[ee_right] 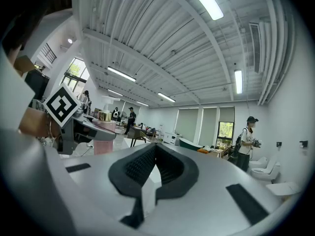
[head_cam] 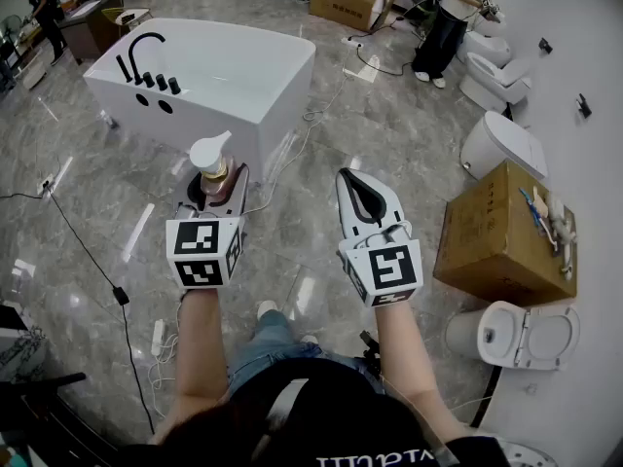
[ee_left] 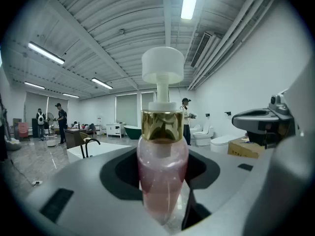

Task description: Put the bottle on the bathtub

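While the left gripper [head_cam: 220, 193] has its two grey jaws clamped on the body of a single clear pink bottle [ee_left: 162, 166] with a shiny gold collar and a round white pump head, the right gripper [head_cam: 355, 181] carries nothing. Its ribbed black pads meet at the tips. Each gripper wears one cube with black-and-white square markers. The bottle stands upright in the jaws over the floor, on the near side of the white, smooth-walled freestanding bathtub [head_cam: 277, 61] and not touching it. One arched black tap [head_cam: 143, 47] rises from the tub's far rim beside a row of small black knobs. The glossy grey marble-patterned floor [head_cam: 389, 134] runs underneath, crossed by thin black and white cables. To the right, one brown cardboard box [head_cam: 492, 236] sits among white ceramic toilets [head_cam: 506, 144]; another printed box [head_cam: 348, 3] lies beyond the tub, its lettering too small to read. One person in dark trousers [head_cam: 443, 27] stands near it.
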The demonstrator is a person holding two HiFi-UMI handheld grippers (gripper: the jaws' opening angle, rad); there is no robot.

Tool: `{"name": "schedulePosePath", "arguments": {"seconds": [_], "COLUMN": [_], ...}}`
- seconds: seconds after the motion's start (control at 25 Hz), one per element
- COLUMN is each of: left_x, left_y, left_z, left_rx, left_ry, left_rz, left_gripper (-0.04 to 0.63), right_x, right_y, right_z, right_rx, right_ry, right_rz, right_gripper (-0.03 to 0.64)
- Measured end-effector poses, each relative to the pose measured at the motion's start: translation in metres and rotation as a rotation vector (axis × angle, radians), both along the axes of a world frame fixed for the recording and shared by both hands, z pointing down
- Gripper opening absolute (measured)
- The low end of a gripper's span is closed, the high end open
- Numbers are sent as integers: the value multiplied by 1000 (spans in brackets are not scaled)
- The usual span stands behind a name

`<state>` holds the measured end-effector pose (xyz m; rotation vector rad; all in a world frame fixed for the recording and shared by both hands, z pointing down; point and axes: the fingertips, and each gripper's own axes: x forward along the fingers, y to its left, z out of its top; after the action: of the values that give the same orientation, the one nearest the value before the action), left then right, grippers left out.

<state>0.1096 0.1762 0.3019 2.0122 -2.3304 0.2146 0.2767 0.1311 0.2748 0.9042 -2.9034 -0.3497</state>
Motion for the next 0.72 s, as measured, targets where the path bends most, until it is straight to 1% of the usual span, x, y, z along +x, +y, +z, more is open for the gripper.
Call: {"name": "schedulePosePath", "arguments": {"seconds": [0.28, 0.56, 0.72], "left_x": [-23, -67, -95], "left_y": [-20, -49, -68], "left_z": [2, 10, 14], "left_rx": [6, 7, 2], "left_ry": [8, 17, 16], "left_rz": [-5, 13, 24], "left_gripper": [213, 213, 213], "right_x": [-18, -61, -84], "right_y": [-21, -50, -65], "right_z": [3, 8, 11], "right_rx": [-2, -2, 1], "right_ry": [2, -13, -4], "right_rz": [9, 30, 47], "right_gripper": [15, 15, 15]}}
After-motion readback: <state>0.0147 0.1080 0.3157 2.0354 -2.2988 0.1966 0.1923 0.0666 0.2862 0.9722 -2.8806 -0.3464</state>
